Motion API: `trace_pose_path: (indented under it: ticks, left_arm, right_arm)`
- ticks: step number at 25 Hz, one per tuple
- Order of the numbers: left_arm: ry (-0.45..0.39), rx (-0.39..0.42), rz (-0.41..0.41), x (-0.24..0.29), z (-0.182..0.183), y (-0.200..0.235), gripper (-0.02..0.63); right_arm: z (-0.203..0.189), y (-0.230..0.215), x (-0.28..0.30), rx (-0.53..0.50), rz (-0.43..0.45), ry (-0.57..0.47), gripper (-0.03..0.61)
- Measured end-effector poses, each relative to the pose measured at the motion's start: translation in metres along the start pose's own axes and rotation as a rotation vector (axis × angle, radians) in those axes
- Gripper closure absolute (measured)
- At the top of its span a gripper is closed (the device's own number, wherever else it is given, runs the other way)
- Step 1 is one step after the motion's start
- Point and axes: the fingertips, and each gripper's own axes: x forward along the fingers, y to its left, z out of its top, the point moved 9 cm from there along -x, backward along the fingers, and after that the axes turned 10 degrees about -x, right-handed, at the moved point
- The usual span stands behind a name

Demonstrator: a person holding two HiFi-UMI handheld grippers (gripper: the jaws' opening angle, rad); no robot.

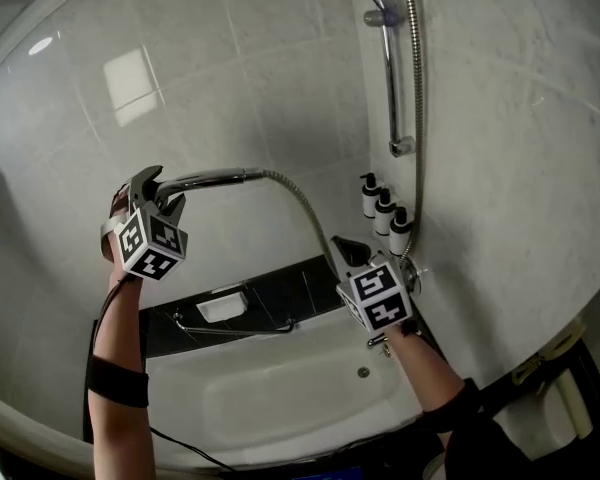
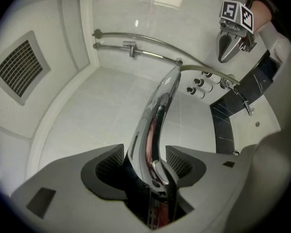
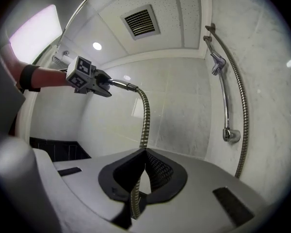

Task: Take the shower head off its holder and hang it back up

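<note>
While the fingers of the left gripper (image 1: pixel 150 184) grasp the curved chrome shower head (image 1: pixel 216 178), it hangs off its holder (image 1: pixel 380 15), well left of the chrome wall rail (image 1: pixel 389 78). Nearer the rail's foot, the right gripper (image 1: pixel 351 252) is clenched on the ribbed metal hose (image 1: pixel 302 204).

Head view from above; gripper views near jaws; hose (image 1: pixel 302 205) shared.
</note>
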Motion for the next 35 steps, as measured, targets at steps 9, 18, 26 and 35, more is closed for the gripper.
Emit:
trace_pose_path:
  ticks: [9,18,26,35]
  left_arm:
    - [-0.047,0.041,-0.036,0.029,0.065,0.045,0.345]
    - [-0.103,0.112,0.008,0.048,0.137,0.09,0.35]
    - [-0.126,0.206,0.038,0.058,0.208,0.132,0.362]
    - [-0.14,0.261,0.068,0.061,0.276,0.164,0.367]
  right_arm:
    - [0.038,-0.053,-0.003,-0.07,-0.07,-0.014,0.561]
    - [0.085,-0.101,-0.016,-0.096,-0.139,-0.088,0.56]
    - [0.101,-0.121,-0.031,-0.106,-0.153,-0.119,0.56]
    - [0.102,-0.151,-0.044,-0.095,-0.184,-0.134,0.56]
